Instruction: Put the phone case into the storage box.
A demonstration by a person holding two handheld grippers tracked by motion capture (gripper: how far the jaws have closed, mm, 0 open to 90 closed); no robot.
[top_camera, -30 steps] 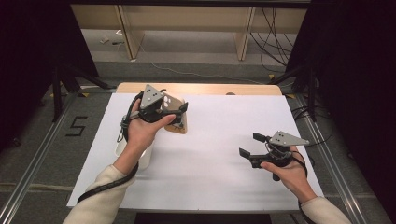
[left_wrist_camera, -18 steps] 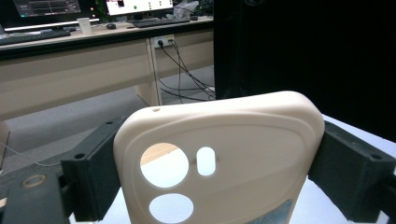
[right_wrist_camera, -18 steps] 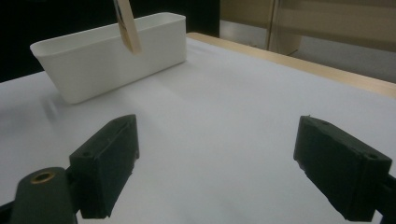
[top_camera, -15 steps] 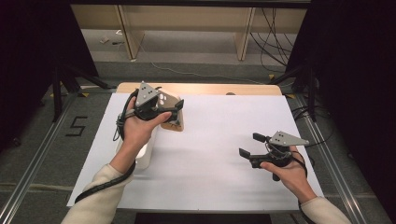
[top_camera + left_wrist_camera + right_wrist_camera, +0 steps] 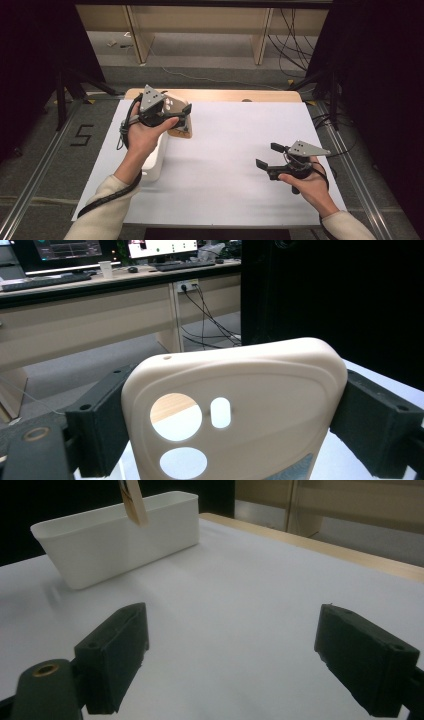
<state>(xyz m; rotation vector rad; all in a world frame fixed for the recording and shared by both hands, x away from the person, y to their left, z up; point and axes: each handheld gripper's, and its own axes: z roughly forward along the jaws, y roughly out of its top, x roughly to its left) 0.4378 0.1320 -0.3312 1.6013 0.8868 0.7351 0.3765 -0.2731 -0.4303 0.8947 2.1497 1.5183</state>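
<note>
A beige phone case [image 5: 260,400] with round camera cut-outs stands upright between the jaws of my left gripper [image 5: 235,425], which is shut on its two sides. From above, the left gripper [image 5: 182,114] holds the phone case [image 5: 180,131] in the air at the far left of the table, above a white bin [image 5: 152,162]. My right gripper [image 5: 266,155] rests low at the right, open, nothing between its jaws. From the right gripper [image 5: 240,655], the white bin [image 5: 115,535] lies ahead with an edge of the phone case [image 5: 134,502] hanging over it.
A white sheet [image 5: 230,165] covers the table, with a strip of bare wood [image 5: 225,95] along the far edge. Black stands and cables line both sides. A desk with monitors [image 5: 65,247] stands beyond the table.
My left hand has shifted slightly left and away with the phone case, uncovering more of the white bin below it. The right hand has stayed still.
</note>
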